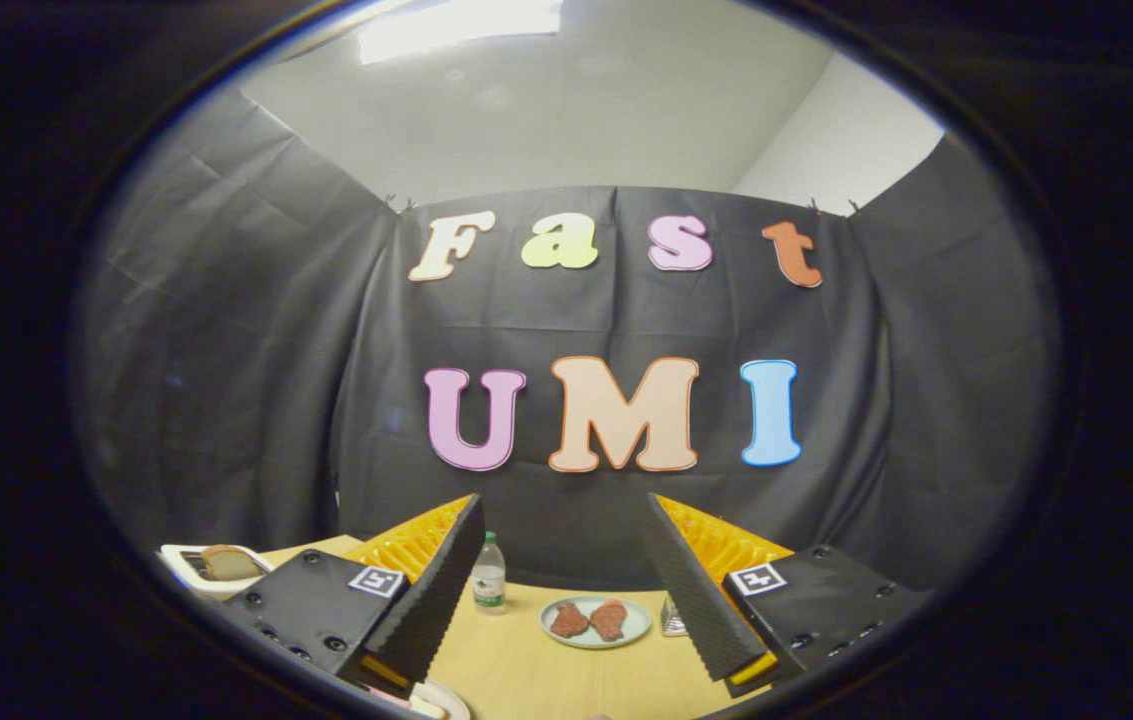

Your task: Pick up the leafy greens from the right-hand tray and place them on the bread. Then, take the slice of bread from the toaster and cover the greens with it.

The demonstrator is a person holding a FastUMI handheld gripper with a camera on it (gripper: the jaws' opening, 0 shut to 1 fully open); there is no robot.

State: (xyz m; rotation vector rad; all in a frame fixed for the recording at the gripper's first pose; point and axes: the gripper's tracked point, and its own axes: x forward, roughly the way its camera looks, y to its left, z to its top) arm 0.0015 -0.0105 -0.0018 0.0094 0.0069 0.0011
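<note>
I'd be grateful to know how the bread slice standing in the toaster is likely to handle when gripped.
The bread slice looks light and probably soft, so it may dent. It stands upright in the toaster, so should lift straight out. The tool is open, well clear.

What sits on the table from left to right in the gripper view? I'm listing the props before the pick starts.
Toaster with a bread slice in it → water bottle → plate with two reddish patties → small clear container. The open gripper holds nothing.
</note>
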